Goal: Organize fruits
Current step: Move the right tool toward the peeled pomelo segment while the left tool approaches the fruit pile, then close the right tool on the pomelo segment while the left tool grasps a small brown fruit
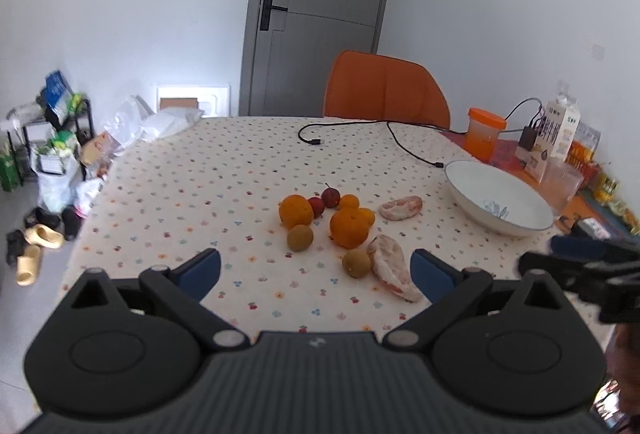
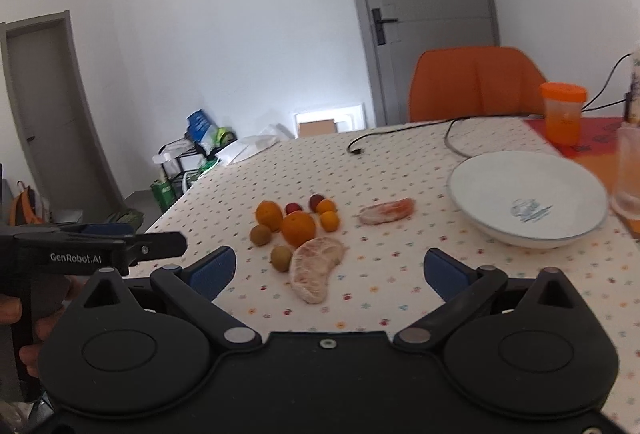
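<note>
Tablecloth: fruits ahead of left gripper.

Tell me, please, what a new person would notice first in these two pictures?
First, the cluster of fruit mid-table: bright oranges, small red fruits behind them, and a large peeled pomelo segment nearest the cameras. To its right stands an empty white bowl, with an orange chair at the table's far edge. Both the left gripper and right gripper hover open, holding nothing.
</note>
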Available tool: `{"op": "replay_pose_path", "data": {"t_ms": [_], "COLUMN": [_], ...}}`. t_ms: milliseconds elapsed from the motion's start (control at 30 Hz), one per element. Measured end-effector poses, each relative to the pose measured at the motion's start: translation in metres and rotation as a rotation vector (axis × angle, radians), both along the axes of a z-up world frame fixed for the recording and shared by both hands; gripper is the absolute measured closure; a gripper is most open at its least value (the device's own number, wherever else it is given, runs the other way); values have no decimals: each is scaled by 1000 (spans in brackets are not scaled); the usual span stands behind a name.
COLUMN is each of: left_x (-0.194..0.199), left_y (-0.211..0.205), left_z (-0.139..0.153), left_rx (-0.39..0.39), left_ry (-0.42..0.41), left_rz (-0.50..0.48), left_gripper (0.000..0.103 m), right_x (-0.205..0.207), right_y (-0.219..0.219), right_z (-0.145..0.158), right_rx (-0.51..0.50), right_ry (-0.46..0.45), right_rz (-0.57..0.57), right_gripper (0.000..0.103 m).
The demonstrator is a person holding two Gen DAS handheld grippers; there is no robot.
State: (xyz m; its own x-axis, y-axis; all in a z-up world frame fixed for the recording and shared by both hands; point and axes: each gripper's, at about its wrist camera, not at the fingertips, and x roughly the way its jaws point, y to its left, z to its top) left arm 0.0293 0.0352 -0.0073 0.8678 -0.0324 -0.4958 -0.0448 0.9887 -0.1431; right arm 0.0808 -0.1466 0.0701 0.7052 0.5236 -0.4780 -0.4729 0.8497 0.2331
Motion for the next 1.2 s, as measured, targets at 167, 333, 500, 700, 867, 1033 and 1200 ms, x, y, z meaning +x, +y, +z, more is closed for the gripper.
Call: {"op": "replay_pose_path", "data": {"t_ms": [167,333,500,700,867,1033,1200], "left_x": [10,19,30,42,53,62,70], "left_y": [7,10,15,16,18,20,17], "left_z": [-7,-15,-25,-33,-37,-40,-44], "left_rx": [-18,-28,-47,-53,-63,-71,-74], "left_ry": [9,24,48,70,84,98,109], "left_rz": [-5,-15,-15,-31,-36,-31,-49], "left_gripper": [9,16,26,33,38,38,40], "right_x": [12,24,37,58,70,77,84], "right_y": [14,27,37,54,65,71,70], "right_z": [-13,-24,-36,-51,-59,-63,-64], "right_rx": [4,-1,-12,-40,-55,-75,-78], "right_ry": [39,74,115,159,176,167,167], "right_rz": [29,46,54,66,69,67,69], "right_gripper": [23,26,32,39,43,49,64]}}
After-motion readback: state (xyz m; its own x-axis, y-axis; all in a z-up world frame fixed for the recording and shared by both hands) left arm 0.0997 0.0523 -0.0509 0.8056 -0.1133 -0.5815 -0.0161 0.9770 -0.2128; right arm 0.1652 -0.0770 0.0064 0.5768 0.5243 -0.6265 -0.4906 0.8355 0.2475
